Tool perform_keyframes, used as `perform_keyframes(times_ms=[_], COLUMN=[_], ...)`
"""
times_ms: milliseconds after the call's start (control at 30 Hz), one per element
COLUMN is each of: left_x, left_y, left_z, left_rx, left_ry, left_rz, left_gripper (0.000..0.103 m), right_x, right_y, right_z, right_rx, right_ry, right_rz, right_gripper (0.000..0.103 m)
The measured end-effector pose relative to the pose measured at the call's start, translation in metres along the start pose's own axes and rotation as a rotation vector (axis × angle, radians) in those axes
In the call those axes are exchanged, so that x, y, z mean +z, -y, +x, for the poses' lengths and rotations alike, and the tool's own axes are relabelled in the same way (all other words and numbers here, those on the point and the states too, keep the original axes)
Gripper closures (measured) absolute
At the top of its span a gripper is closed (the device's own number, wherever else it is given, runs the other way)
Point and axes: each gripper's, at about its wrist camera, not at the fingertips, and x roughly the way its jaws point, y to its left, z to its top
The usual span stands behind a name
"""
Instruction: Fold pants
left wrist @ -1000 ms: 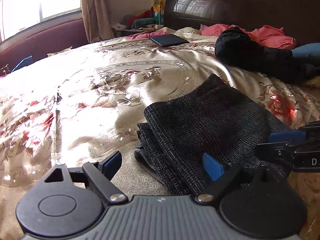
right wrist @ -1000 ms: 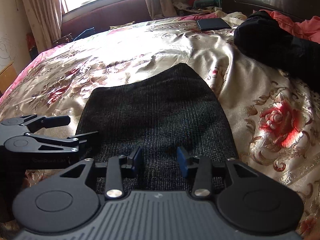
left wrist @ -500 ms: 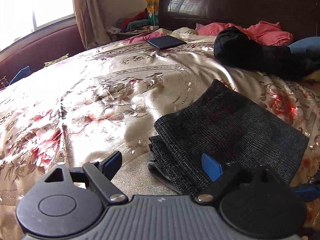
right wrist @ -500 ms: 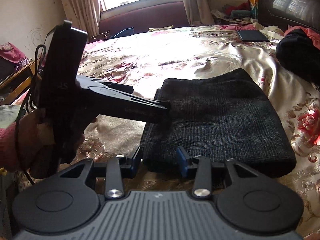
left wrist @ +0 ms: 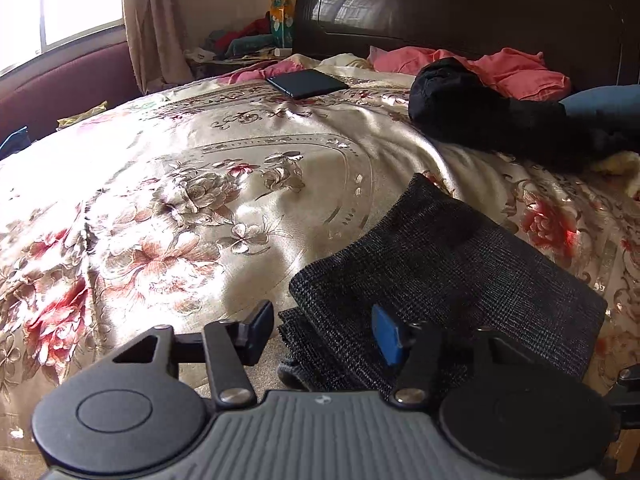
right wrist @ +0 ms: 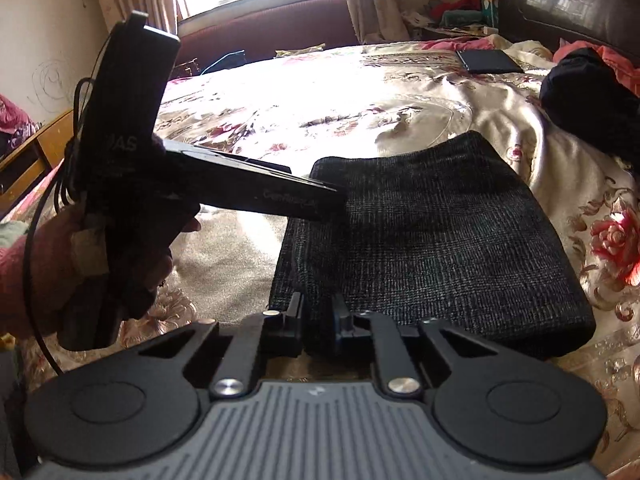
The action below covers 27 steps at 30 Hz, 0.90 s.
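The folded dark grey pants lie flat on the floral bedspread. My left gripper hovers at their near left corner. Its jaws are closing, and the stacked edge shows between the fingers, which do not press on it. In the right wrist view a hand holds the left gripper over the left edge of the pants. My right gripper sits at their near edge. Its jaws are closing to a narrow gap, and the fabric seen through the gap lies flat, not pinched.
A heap of black clothes and pink clothes lie by the dark headboard. A dark flat device rests at the bed's far side. A window bench and a curtain stand beyond the bed, and a wooden table stands left.
Both grippers have drawn back from the pants and their jaws have narrowed. The hand holding the left gripper has come into the right wrist view. The pants have stayed in place.
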Motion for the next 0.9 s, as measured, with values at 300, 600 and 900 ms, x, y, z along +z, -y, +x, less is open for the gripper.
perform_keyframes(times_ms=[300, 600, 900], left_x=[0.013, -0.001, -0.018], left_y=[-0.013, -0.023, -0.025], left_z=[0.02, 0.004, -0.019], left_rx=[0.031, 0.031, 0.033], left_ry=[-0.009, 0.022, 0.018], left_rz=[0.042, 0.022, 0.031], left_gripper=[0.052, 0.051, 0.048], right_x=[0.009, 0.0, -0.019], right_y=[0.005, -0.013, -0.041], right_z=[0.002, 0.019, 0.026], right_rx=[0.053, 0.01, -0.03], right_ry=[0.051, 0.101, 0.043], right_rz=[0.169, 0.242, 0.022], right_gripper=[0.091, 0.09, 0.077])
